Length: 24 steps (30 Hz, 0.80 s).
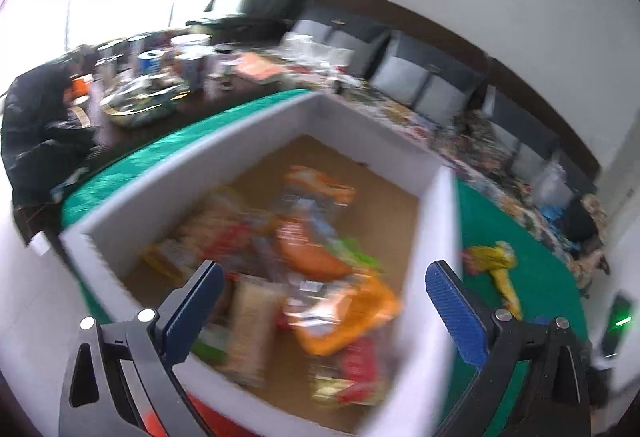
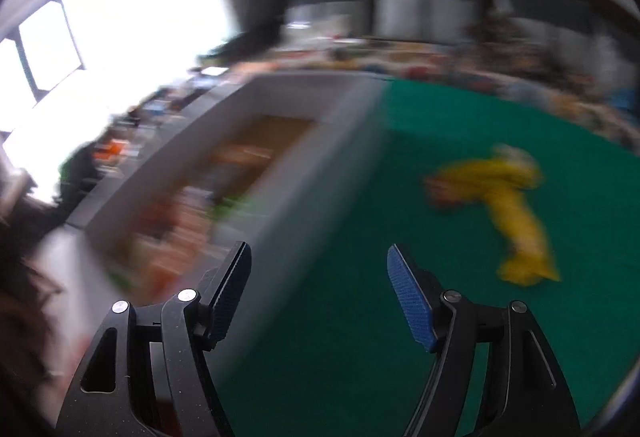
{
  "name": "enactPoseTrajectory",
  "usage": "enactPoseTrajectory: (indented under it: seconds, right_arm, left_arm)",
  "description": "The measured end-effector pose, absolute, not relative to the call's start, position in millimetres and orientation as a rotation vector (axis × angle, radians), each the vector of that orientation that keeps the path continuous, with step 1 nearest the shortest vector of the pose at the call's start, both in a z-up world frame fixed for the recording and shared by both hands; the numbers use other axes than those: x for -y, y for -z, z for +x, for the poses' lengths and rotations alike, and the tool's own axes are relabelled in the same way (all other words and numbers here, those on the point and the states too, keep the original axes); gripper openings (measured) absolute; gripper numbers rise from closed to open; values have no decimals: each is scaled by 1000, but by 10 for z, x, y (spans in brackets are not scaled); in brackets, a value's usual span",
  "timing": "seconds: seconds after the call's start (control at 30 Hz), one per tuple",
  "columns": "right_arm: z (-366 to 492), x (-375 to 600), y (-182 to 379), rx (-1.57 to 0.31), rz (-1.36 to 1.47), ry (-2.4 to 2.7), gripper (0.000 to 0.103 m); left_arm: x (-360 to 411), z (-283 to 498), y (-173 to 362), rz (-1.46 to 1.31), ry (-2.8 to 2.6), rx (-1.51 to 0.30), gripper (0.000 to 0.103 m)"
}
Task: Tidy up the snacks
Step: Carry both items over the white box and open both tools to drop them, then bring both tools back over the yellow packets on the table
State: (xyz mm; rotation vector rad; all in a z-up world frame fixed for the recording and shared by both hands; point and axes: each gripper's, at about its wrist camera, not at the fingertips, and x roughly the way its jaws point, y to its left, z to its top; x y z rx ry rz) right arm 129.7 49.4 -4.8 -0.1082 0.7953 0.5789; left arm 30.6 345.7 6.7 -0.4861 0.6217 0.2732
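Note:
A white open box with a brown floor stands on a green cloth and holds several snack packets, mostly orange, red and green. My left gripper is open and empty above the box's near side. A yellow snack packet lies on the cloth right of the box; it also shows in the right wrist view. My right gripper is open and empty above the cloth, beside the box's right wall, left of the yellow packet. Both views are blurred.
Beyond the cloth the table carries jars, cans and a bowl at the back left. A sofa with grey cushions and scattered clutter runs along the back wall. A bright window is at the left.

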Motion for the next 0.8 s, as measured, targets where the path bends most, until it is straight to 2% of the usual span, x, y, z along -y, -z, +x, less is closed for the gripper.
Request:
enactPoseTrajectory:
  seconds: [0.23,0.33,0.47,0.5,0.63,0.8]
  right_arm:
    - [1477,1186,696,-861,-179,-147,74]
    - [1512,1757,820,-884,-120,-33,74]
    - [1486,2106,864,-907,-47,30,74]
    - [1493,2148,890,-915,-37,36,74]
    - [1405,2252,941,-905,-4,19,86]
    - [1492,2209,975,-912,-20,8,90]
  left_arm:
    - [-2175,813,-217,-370,19,-688,100]
    - [-1588,1040,-61,-307,119,-762,100]
    - [-951,1349,411,-166,167,-893,100]
    - [-858,1416,545,-129,155,-926,100]
    - [-740,1671,999,-28,68,-996,100]
    - [-876,1872,1193,-13,-20,-991,100]
